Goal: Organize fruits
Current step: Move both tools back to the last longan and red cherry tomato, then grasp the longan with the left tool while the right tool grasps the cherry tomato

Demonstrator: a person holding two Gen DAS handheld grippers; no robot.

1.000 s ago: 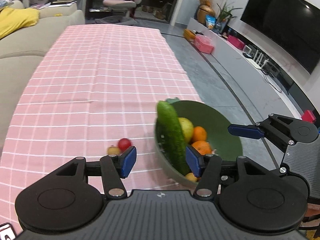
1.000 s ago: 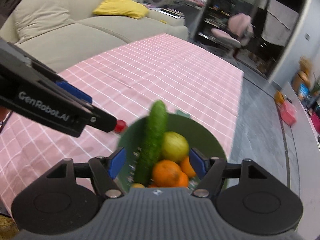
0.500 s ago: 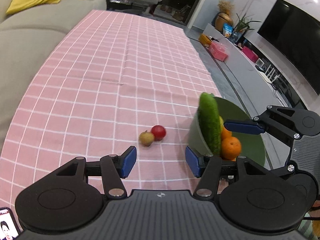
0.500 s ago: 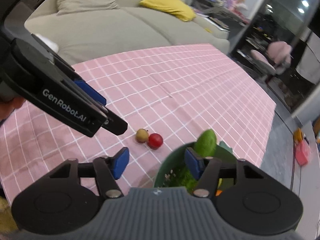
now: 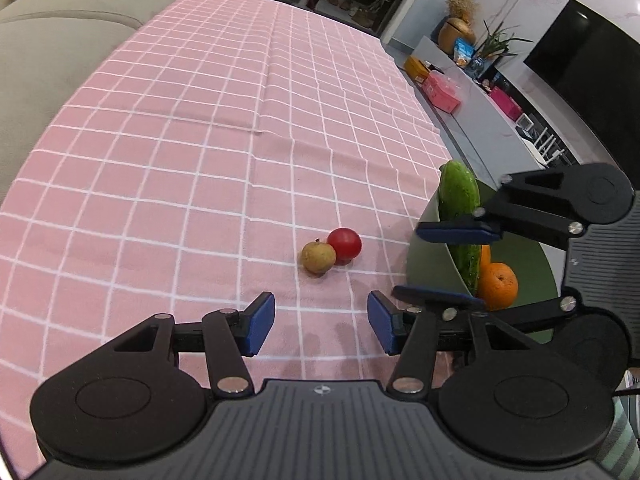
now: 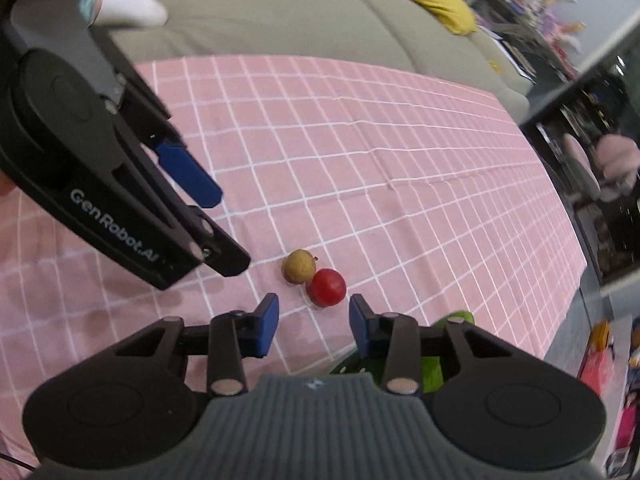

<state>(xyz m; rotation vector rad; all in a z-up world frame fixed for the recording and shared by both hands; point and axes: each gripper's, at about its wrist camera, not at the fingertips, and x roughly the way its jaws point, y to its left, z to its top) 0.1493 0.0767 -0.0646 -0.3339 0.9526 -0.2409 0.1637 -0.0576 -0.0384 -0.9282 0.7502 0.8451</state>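
Only one bit of readable text: "GenRobot.AI" in pale letters, printed along the black side of the left gripper [image 6: 208,220], caught in the right wrist view. Ran at a slant down the arm of it, a touch blurry but legible. Nothing else could be made out anywhere: packets and boxes on the far shelf [image 5: 472,92] too small and fuzzy, books behind the sofa [image 6: 280,12] just a smear.

A matt pink checked cloth [image 5: 224,168] covers the table; the round red tomato [image 5: 345,243] is glossy, the small tan fruit [image 5: 318,256] dull and rough.
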